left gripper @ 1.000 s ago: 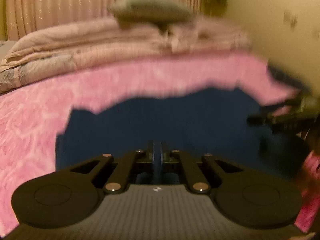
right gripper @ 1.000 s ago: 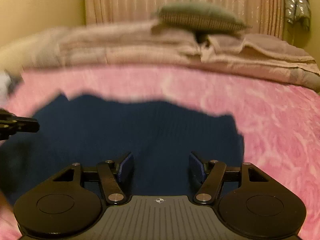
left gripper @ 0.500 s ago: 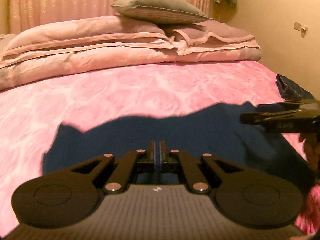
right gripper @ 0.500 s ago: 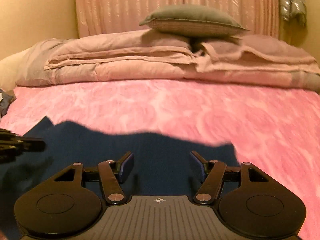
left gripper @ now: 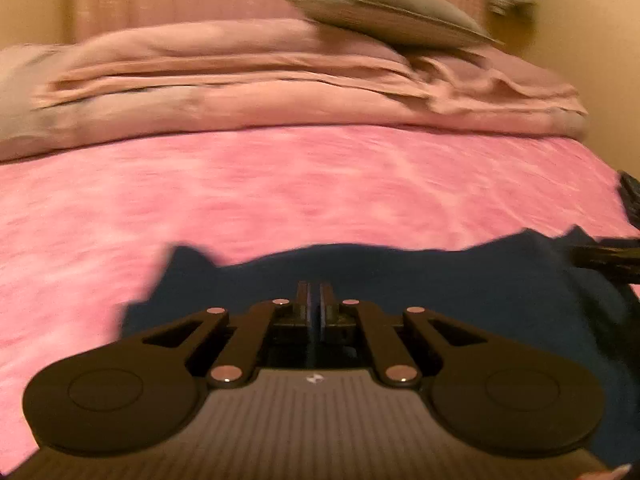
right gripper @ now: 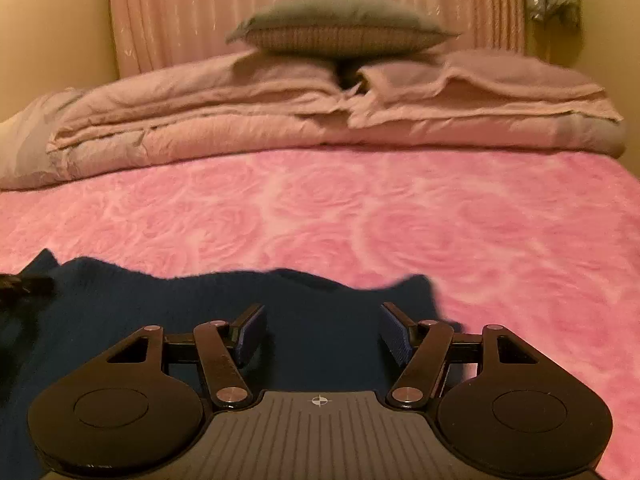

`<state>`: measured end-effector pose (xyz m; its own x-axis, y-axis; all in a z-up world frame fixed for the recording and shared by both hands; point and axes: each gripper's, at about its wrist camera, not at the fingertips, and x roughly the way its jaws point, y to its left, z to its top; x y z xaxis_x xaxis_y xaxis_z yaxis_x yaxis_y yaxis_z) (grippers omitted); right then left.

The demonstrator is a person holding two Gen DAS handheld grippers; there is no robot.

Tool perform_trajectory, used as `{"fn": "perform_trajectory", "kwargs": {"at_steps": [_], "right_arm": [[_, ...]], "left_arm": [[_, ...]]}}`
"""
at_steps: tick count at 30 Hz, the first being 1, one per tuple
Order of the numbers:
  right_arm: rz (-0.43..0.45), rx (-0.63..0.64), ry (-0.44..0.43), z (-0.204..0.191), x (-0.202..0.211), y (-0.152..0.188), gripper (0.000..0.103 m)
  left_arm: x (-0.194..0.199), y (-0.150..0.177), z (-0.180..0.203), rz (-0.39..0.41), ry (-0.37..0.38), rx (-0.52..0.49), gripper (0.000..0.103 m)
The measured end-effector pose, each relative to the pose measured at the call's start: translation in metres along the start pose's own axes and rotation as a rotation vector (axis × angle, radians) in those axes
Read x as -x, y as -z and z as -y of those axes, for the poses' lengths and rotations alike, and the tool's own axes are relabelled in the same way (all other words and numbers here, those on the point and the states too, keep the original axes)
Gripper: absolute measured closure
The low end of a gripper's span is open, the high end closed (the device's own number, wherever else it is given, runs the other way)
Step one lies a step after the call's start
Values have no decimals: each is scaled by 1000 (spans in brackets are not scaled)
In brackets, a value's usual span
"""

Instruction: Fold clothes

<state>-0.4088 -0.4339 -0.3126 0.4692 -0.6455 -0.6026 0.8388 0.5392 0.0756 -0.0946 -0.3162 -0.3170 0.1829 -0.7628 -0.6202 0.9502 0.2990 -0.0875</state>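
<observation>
A dark navy garment (left gripper: 420,276) lies spread on the pink bedspread (left gripper: 280,184), close in front of both grippers; it also shows in the right wrist view (right gripper: 200,312). My left gripper (left gripper: 315,304) has its jaws pressed together over the garment; whether cloth is pinched between them cannot be told. My right gripper (right gripper: 322,330) is open and empty above the garment's right part. The right gripper's tip (left gripper: 604,258) shows at the right edge of the left wrist view. The left gripper's tip (right gripper: 24,284) shows at the left edge of the right wrist view.
A folded beige-pink duvet (right gripper: 280,120) lies across the head of the bed with a grey pillow (right gripper: 340,28) on top. A pink curtain (right gripper: 200,4) hangs behind. A dark object (left gripper: 630,196) lies at the bed's right edge. Yellow walls stand on both sides.
The garment's far edge has dropped lower and flatter on the bed. Both views have shifted and tilted a little. The left jaws stay together and the right jaws stay apart.
</observation>
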Motion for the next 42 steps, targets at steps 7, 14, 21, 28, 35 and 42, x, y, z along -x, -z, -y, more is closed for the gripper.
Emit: {"fn": "perform_trajectory", "kwargs": {"at_steps": [7,14,21,28,35,42], "right_arm": [[-60,-41,9,22,11,26,38],[6,25,40,-13,92,41,38],[-115,57,47,-24,111,112,38],[-100,13,53,-23,135,101,41],[-143,-35,56,-32,146,113,41],[-168,-86,54,-40,171,122,11]], "left_arm": [[16,21,-46,-54,-105,52,100],[107,43,-31,14,-85,37,100],[128,115,-19,-114,-142,3,100],[160,110,-20,-67,-159,53,99],[154,122,-9,-154,-219,74,98],[193,127,16,-189,-240,95,90]]}}
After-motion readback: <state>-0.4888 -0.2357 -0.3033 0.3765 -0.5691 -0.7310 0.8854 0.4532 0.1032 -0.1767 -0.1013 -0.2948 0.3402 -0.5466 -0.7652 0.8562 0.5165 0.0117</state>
